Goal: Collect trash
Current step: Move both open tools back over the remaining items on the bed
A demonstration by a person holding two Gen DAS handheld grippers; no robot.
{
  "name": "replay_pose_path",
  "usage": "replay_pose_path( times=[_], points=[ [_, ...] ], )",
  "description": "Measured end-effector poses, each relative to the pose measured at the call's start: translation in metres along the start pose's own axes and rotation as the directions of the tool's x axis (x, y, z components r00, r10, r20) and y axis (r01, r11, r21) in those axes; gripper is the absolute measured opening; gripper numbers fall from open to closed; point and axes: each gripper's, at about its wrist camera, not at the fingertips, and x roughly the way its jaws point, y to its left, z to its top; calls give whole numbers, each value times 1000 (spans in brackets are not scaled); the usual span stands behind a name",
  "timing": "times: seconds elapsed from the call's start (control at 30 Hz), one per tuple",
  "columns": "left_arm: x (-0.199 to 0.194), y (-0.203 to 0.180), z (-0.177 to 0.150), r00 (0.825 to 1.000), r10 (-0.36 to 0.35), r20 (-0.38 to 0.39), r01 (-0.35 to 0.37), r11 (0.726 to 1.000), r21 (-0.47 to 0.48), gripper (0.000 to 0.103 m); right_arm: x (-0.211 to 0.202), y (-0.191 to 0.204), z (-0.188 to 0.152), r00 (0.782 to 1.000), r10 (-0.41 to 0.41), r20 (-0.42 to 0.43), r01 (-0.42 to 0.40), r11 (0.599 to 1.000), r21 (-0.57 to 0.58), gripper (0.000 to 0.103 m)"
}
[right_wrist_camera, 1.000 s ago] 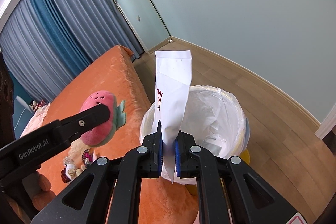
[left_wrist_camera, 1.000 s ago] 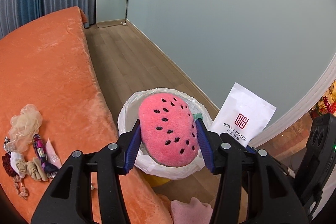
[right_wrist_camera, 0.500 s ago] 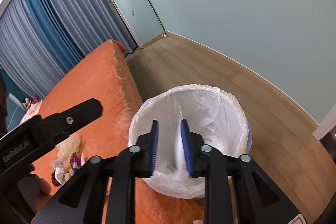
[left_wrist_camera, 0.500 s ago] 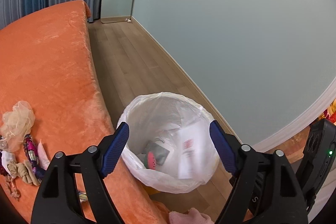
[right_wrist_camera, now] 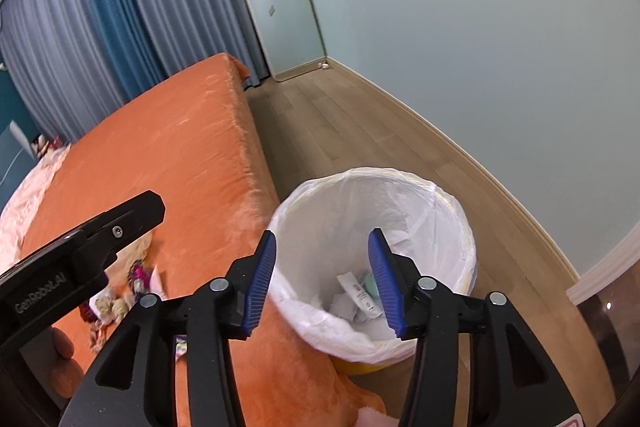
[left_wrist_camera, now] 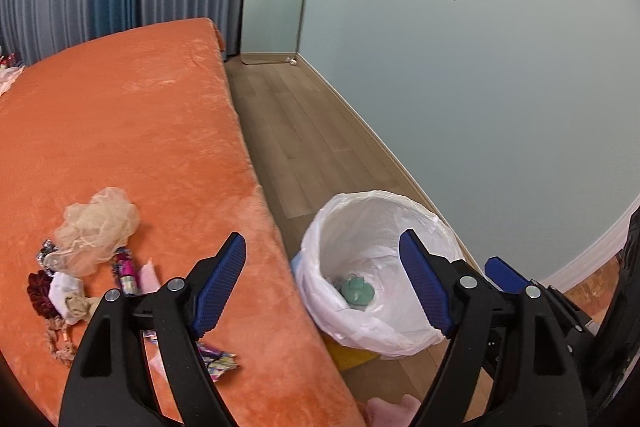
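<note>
A bin lined with a white bag (left_wrist_camera: 404,211) (right_wrist_camera: 448,203) stands on the floor beside the orange bed (left_wrist_camera: 120,131) (right_wrist_camera: 168,147). Inside it lie a teal piece of the plush toy (left_wrist_camera: 357,290) and a white packet (right_wrist_camera: 358,293). My left gripper (left_wrist_camera: 320,283) is open and empty, above the bed edge and the bin's left rim. My right gripper (right_wrist_camera: 322,281) is open and empty over the bin. A pile of trash (left_wrist_camera: 80,267) (right_wrist_camera: 120,291) lies on the bed: a beige mesh puff (left_wrist_camera: 98,227), wrappers and cloth scraps.
A wood floor (left_wrist_camera: 304,147) runs between the bed and the pale blue wall. A mirror (right_wrist_camera: 276,3) leans at the far corner by blue curtains (right_wrist_camera: 100,19). A pink cloth (left_wrist_camera: 394,411) lies at the bed's near corner.
My left gripper opened and dropped the pink plush toy into the bin, then swung left toward the bed. My right gripper opened, let the white hotel packet fall in, and opened wider.
</note>
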Motion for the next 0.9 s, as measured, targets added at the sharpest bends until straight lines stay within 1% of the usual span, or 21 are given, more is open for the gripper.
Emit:
replay_pose_path(
  times=[0.07, 0.17, 0.4, 0.5, 0.6, 0.73, 0.8, 0.9],
  points=[
    [-10, 10, -2, 1000, 17, 12, -17, 1000, -14, 75, -6, 10, -1, 1000, 4, 0, -4, 1000, -27, 52],
    [-22, 25, -6, 999, 39, 22, -38, 998, -41, 75, -15, 29, -4, 1000, 9, 1, -9, 998, -68, 54],
    [-48, 67, -19, 995, 93, 30, -89, 990, -108, 76, -24, 66, -14, 999, 31, -21, -33, 992, -122, 56],
    [-60, 91, -27, 992, 119, 31, -113, 982, -150, 77, -25, 83, -20, 999, 33, -28, -37, 988, -152, 57],
    [-66, 107, -37, 990, 142, 27, -135, 976, -171, 78, -25, 100, -24, 999, 36, -37, -42, 982, -184, 59],
    [-73, 134, -49, 984, 180, 7, -174, 963, -206, 79, -23, 120, -31, 998, 41, -52, -52, 974, -221, 59],
    [-76, 148, -55, 979, 201, -3, -197, 955, -224, 82, -21, 131, -36, 997, 44, -62, -58, 969, -240, 59],
    [-79, 169, -66, 971, 238, -20, -235, 940, -248, 83, -17, 147, -44, 996, 49, -80, -68, 962, -265, 59]
  ],
)
